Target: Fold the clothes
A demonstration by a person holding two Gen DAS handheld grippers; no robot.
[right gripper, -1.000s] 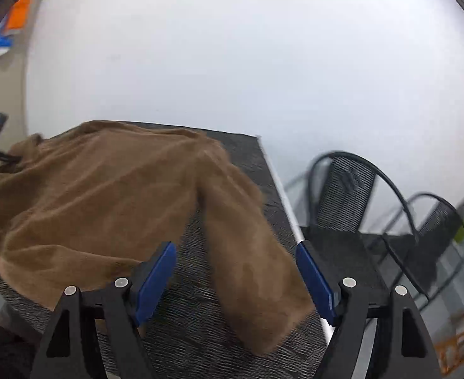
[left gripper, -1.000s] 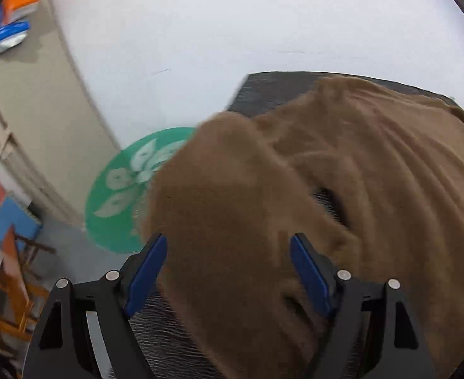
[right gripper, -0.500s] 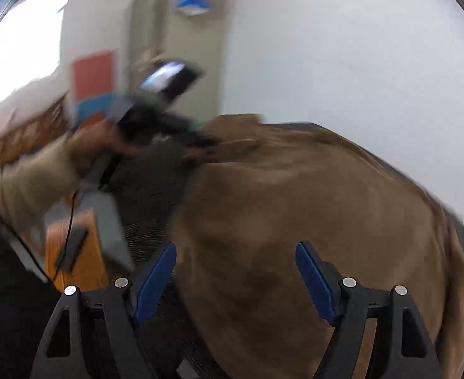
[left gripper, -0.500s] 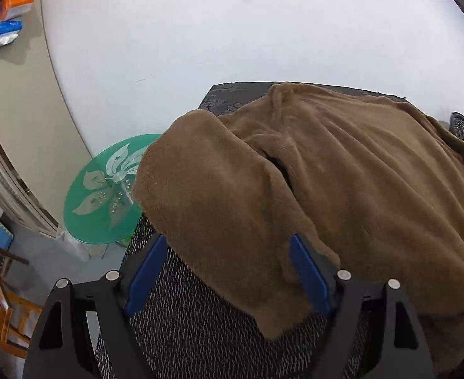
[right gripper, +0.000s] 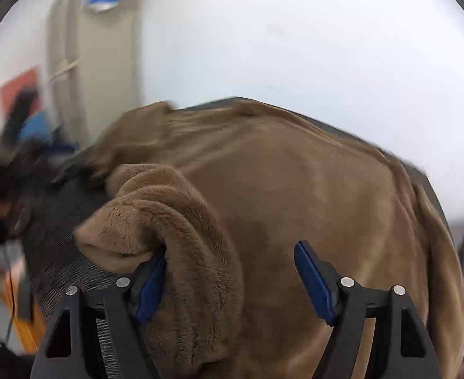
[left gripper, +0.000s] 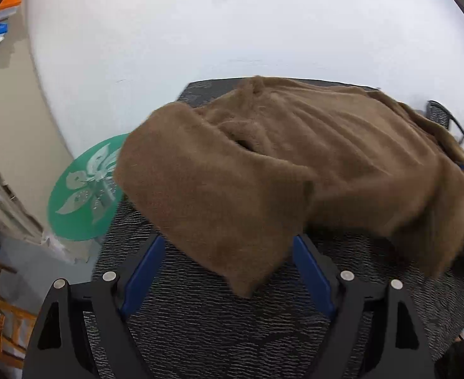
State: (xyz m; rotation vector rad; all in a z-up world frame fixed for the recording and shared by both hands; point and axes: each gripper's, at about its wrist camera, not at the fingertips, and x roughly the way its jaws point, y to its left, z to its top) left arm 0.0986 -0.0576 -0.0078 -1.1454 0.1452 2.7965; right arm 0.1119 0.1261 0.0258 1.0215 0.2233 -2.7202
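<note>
A brown, fleecy garment (left gripper: 311, 164) is seen spread over a dark, woven-textured surface (left gripper: 206, 322), covering most of it. In the left wrist view, one sleeve of the garment (left gripper: 219, 208) is laid across the body of the garment toward the near edge, its cuff end resting on the surface between the blue pads of the left tongs (left gripper: 228, 271).

Left tongs: spread wide, and the jaws are noted as opening. The sleeve end lies between the blue pads (left gripper: 143, 271); whether the right-hand pad touches the cloth cannot be told. No pinch is seen.

Right tongs (right gripper: 228, 271): spread wide above the body of the garment. A rolled fold of fleece (right gripper: 143, 221) is draped over the left-hand blue pad (right gripper: 151, 284) and is in contact with it; the other pad stands clear of the cloth. Nothing is pinched between the two.

The right wrist view is motion-blurred at its left side, where a dark shape is seen but cannot be identified.

Beyond the surface, a round green glass tabletop with a white flower pattern (left gripper: 86, 189) is recorded in the left wrist view, low against a white wall (left gripper: 232, 31). A black metal chair (left gripper: 440, 117) is partly visible at the far right edge.
</note>
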